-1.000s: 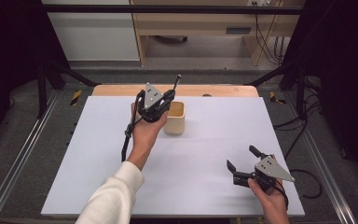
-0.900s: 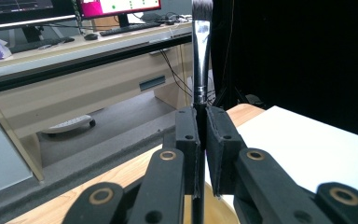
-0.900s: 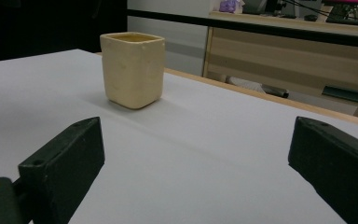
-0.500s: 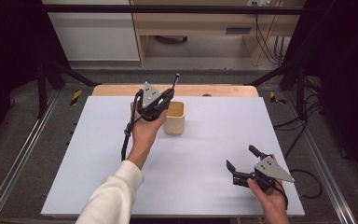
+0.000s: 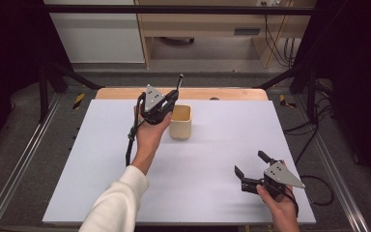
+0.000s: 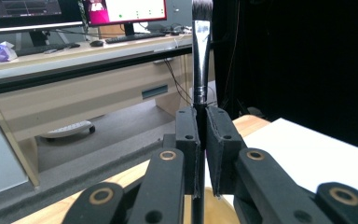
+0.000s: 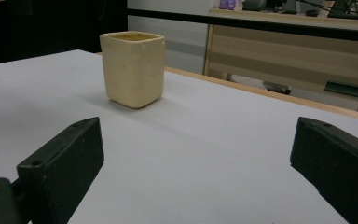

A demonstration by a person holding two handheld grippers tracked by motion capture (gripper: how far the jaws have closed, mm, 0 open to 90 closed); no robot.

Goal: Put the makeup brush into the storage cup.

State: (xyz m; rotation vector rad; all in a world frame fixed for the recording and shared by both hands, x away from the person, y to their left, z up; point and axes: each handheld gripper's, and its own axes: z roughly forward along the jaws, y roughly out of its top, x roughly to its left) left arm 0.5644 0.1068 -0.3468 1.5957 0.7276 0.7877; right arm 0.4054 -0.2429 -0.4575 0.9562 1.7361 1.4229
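Left tongs (image 5: 170, 99): just above the middle of the high view, held up over the bench, jaws clamped on a brush.
Brush (image 6: 201, 51): upright between the two black jaws in the left gripper view, its dark bristle tip at the top edge of that frame, a metal ferrule below the bristles, the dark handle running down through the grip. In the high view it shows as a thin stick rising up and to the right from the left tongs.
Cup (image 5: 180, 122): cream, square-sided, open at the top, standing upright on the bench just right of the left tongs in the high view; in the right gripper view it stands in the upper left of the frame.
Right tongs (image 5: 251, 164): lower right of the high view, low over the bench, jaws wide apart with nothing between them, well apart from the cup.
Bench (image 5: 222, 145): covered by a pale sheet, with a wooden edge showing along the far side.
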